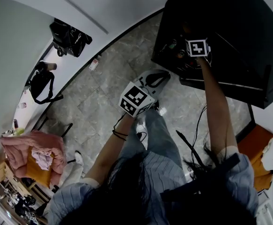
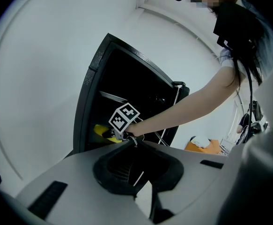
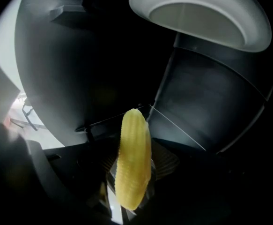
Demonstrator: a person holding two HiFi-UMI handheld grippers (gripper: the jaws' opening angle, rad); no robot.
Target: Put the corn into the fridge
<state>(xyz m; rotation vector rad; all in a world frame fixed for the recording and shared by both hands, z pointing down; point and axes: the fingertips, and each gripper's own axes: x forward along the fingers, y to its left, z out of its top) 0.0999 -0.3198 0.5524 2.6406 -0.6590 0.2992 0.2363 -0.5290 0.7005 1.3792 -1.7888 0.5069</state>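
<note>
**Operator:** Report the state of the right gripper (image 2: 114, 134).

**Technician:** Its jaws are clamped on the corn (image 3: 133, 161). They hold the lower part of the cob, and the rest stands out past the jaw tips along the jaw line, pointed end far. The cob fills the gap between the jaws.

**Operator:** Where is the corn in the scene?

**Technician:** It is inside the open black fridge (image 1: 230, 27), in the dark interior. From the left gripper view, the yellow cob shows just inside the fridge opening, left of the marker cube. A white bowl (image 3: 202, 11) sits above and far from the cob, not touching it.

**Operator:** Report the state of the left gripper (image 1: 154, 82).

**Technician:** Its jaws are brought together with nothing between them. It hangs over the grey tiled floor (image 1: 94, 97), near the person's leg, to the left of the fridge and well apart from the corn.
</note>
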